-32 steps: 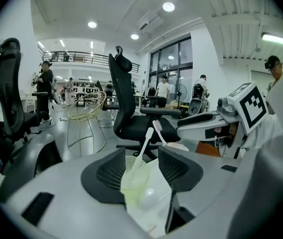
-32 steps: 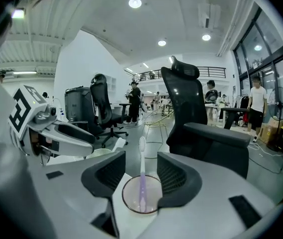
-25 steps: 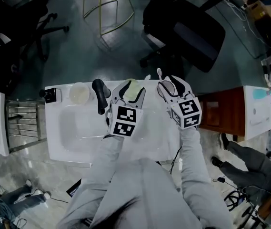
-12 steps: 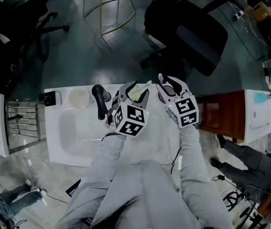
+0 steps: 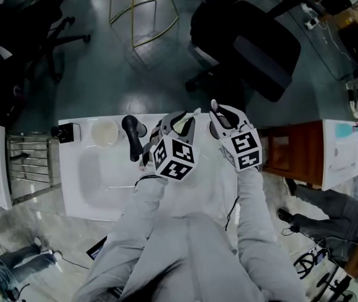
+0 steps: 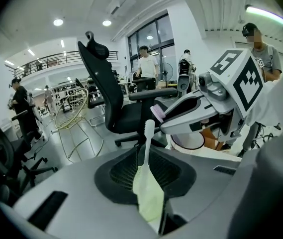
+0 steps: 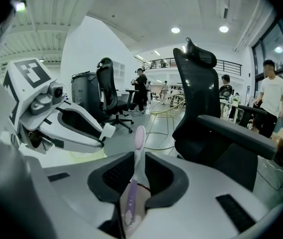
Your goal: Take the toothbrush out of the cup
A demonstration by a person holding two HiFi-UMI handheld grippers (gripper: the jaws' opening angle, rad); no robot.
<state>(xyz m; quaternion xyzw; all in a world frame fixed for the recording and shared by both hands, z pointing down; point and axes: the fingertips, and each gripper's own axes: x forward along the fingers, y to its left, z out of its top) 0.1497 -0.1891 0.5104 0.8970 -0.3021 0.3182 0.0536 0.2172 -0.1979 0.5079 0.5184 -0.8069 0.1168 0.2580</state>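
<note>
Purple plastic toothbrush (image 7: 140,136) stands upright, bristles up, between the closing jaws of the right gripper (image 7: 137,176), above the round white cup (image 6: 188,141). Jaws of the left gripper (image 6: 148,171) are closing on a pale green toothbrush (image 6: 149,198). Best pull looks straight up.

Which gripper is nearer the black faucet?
Left. The left gripper, closing on a green toothbrush, is just right of the faucet; the right gripper, closing on a purple toothbrush, is farther right.

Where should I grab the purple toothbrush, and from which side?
Grip the purple toothbrush on its slim handle, below the bristle head, coming from the handle end with one jaw on each side. It lies lengthwise between the jaws of the right gripper, head pointing away, and those jaws are closing on it there.
</note>
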